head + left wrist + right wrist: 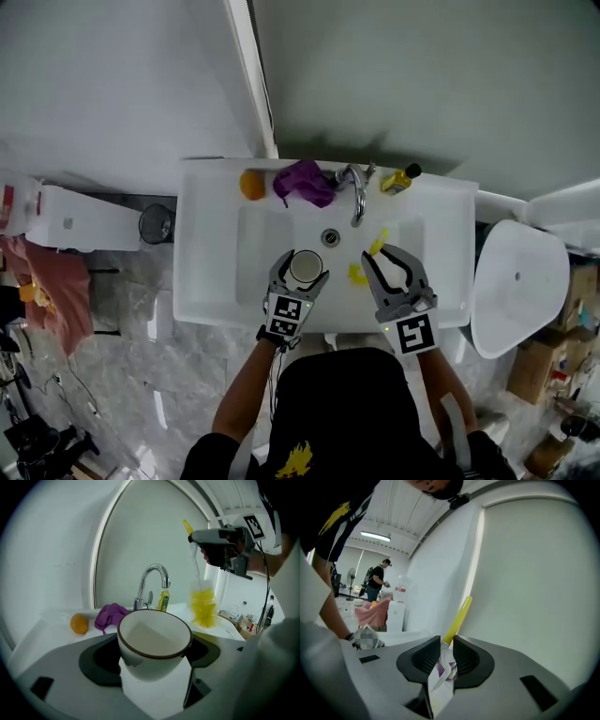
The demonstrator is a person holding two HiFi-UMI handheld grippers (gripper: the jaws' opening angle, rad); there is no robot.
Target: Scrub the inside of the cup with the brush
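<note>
Two things are held: the left gripper (299, 270) squeezes the white cup (154, 641) above the sink (216, 253), and the right gripper (394, 272) pinches the yellow brush (203, 606) by its handle, near the cup's right but outside it, so the scrubbing seems all left to do.

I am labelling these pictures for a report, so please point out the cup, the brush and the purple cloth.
cup (152, 668), left gripper view, on its white outer wall below the rim.
brush (203, 607), left gripper view, on its yellow bristles.
purple cloth (110, 616), left gripper view, on the middle of the bunched fabric.
</note>
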